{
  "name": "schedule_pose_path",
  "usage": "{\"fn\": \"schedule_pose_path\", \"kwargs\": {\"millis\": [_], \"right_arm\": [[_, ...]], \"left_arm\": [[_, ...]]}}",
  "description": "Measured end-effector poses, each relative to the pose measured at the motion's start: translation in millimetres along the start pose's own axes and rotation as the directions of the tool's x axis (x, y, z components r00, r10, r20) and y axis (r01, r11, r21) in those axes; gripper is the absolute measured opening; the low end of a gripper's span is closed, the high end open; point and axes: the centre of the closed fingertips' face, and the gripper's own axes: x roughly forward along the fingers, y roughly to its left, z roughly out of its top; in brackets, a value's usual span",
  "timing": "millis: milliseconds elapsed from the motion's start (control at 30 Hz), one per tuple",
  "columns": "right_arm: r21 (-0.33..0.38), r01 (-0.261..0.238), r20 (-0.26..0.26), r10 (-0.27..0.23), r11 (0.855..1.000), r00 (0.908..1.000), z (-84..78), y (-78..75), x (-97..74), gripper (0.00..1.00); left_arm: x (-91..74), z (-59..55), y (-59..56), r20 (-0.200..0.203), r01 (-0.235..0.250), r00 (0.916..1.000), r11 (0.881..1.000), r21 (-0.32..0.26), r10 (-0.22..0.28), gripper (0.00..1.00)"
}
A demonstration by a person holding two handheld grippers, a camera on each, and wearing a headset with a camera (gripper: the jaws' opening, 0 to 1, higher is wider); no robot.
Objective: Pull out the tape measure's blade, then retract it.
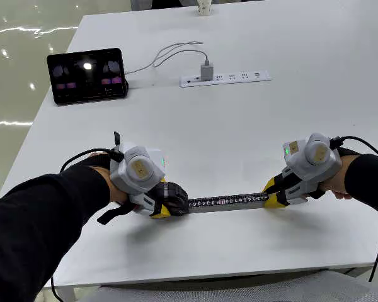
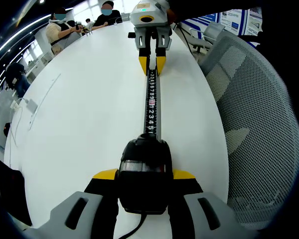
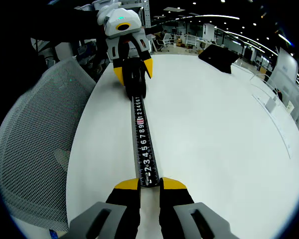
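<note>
Where the matte white table [image 1: 239, 138] nears its front edge, a rounded, glossy black plastic tape measure case [image 2: 145, 172] sits clamped between the yellow-tipped jaws of the left gripper [image 1: 166, 207], which press on its two flanks. From the case a flat, dark blade [image 3: 142, 142], printed with white numerals and one red mark, lies stretched straight along the tabletop to the right gripper [image 3: 149, 183]. That gripper's yellow-tipped jaws are closed on the blade's free end; the tip is hidden between them, so it seems pinched flat rather than hooked. The two grippers face each other, well apart, with bare tabletop on either side of the blade. Farther back lie a black slab tablet [image 1: 87, 75] with a lit screen and a long white power strip [image 1: 239, 78] carrying a white charger block [image 1: 206, 70], from which a thin grey cable [image 1: 170, 53] loops away. A grey mesh chair back [image 2: 259, 114] stands just beside the table's front edge.
</note>
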Motion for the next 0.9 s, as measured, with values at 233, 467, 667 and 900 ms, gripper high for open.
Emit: {"fn": "schedule_pose_path", "kwargs": {"millis": [233, 467, 667, 900], "right_arm": [[0.002, 0.004, -0.006, -0.004, 1.000, 1.0000, -6.4, -0.3, -4.6, 0.10], [0.009, 0.009, -0.013, -0.009, 1.000, 0.9999, -15.3, -3.8, -9.7, 0.10], [0.005, 0.012, -0.016, -0.012, 1.000, 0.9998, -17.7, -4.4, -11.8, 0.10], [0.009, 0.018, -0.018, -0.018, 1.000, 0.9997, -20.9, -4.0, -15.5, 0.10]], "left_arm": [[-0.2, -0.7, -0.5, -0.005, 0.004, 1.0000, 1.000, 0.004, -0.004, 0.32], [0.0, -1.6, -0.1, -0.006, 0.003, 1.0000, 1.000, 0.003, -0.003, 0.32], [0.2, -1.9, 0.5, -0.006, 0.000, 1.0000, 1.000, 0.003, 0.000, 0.32], [0.2, -2.0, 0.3, -0.007, 0.002, 1.0000, 1.000, 0.001, -0.002, 0.32]]}}
